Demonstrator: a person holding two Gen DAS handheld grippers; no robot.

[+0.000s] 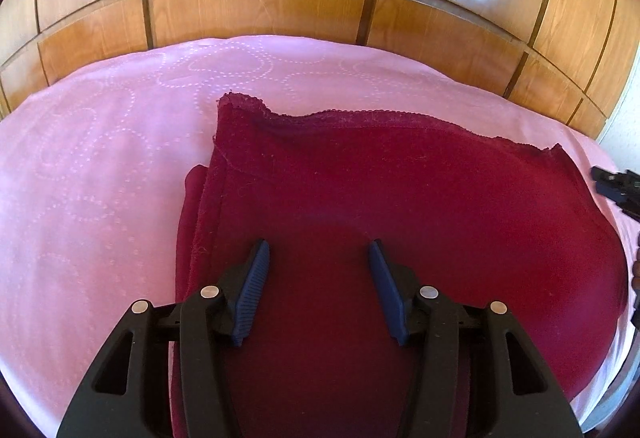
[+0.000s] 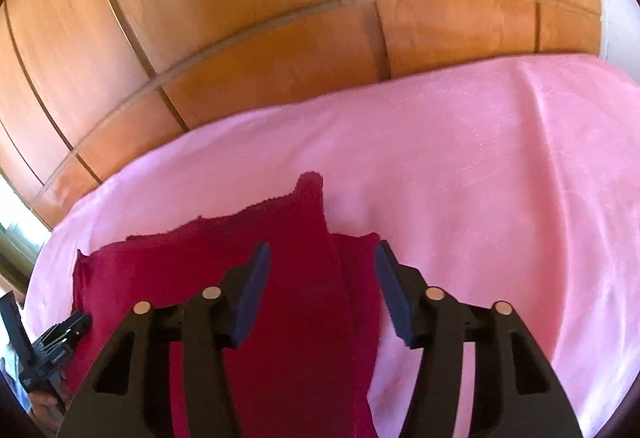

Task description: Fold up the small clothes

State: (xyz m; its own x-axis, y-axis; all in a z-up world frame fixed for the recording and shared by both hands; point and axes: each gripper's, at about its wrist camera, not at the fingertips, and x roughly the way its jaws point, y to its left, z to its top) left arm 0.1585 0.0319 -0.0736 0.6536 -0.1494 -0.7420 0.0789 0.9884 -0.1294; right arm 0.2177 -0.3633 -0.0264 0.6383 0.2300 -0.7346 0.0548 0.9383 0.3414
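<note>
A wood wall (image 1: 280, 10) is seen at the far side. The pink sheet (image 1: 100, 166) is spread wide w/ lots of bare room left & far. The red cloth (image 1: 400, 198) is laid flat in the middle, partly folded. Left gripper (image 1: 319, 252) & right gripper (image 2: 323, 254) are held spread apart, nothing gripped. Next, prob. an edge must be pinched & folded over.

A bedroom in a home. A bed (image 1: 100, 166) spread with a pink sheet (image 2: 480, 166) patterned in dotted rings stands against tall wardrobe doors (image 1: 260, 10) of glossy orange-brown wood, panelled with thin grooves. A dark red cloth (image 1: 400, 206) lies on the sheet.
</note>
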